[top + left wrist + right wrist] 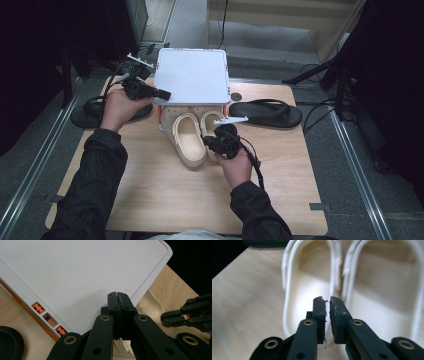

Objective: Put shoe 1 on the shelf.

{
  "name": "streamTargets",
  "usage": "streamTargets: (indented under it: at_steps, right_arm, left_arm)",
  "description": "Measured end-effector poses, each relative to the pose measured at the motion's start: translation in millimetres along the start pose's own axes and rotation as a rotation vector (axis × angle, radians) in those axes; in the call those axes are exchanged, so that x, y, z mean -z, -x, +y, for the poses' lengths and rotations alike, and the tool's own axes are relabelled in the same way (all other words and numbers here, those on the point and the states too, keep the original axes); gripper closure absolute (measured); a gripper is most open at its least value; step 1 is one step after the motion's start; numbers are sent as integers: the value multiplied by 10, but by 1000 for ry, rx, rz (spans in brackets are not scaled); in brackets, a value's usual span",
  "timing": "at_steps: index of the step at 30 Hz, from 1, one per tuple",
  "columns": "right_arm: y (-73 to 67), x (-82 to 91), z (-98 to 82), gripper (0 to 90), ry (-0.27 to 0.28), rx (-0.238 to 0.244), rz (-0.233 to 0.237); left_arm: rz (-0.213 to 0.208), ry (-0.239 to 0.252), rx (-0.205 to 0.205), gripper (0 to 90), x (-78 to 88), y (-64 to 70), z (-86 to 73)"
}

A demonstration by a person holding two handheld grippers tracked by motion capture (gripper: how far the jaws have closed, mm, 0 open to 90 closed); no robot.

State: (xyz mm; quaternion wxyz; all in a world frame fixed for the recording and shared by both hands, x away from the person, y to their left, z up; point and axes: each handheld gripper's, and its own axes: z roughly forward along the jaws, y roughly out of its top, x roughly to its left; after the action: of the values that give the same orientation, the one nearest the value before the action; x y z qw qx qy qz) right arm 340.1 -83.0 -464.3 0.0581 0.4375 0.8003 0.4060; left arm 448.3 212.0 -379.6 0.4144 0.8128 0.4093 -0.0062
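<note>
The left gripper (159,93), jaws together, sits at the white lid's (192,75) eight o'clock edge. The right gripper (327,305), jaws nearly together and holding nothing, hovers over the cream clogs (189,139) at table centre.

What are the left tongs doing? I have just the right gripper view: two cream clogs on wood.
Observer: The left tongs are shut on the edge of a white lid.
Operator: Where is it relative to the clogs?
Observer: In the high view its near edge hides the toes of the clogs.
Operator: Any other shoes?
Observer: A black flip-flop lies right of the clogs; a second flip-flop lies beside the left hand.
</note>
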Motion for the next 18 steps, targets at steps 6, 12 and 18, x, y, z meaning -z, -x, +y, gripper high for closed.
streamTargets:
  at_steps: [6, 12, 18]
  right_arm:
    - [-102, -19, -183, 900, -29, 41, 26]
    - [-179, -33, -344, 900, -42, 78, 40]
    - [-174, -58, -478, 900, -58, 79, 42]
  left_arm:
    - [6, 1, -10, 898, -2, 9, -1]
    - [4, 2, -9, 898, 0, 5, -4]
    - [2, 4, -9, 898, -1, 2, -6]
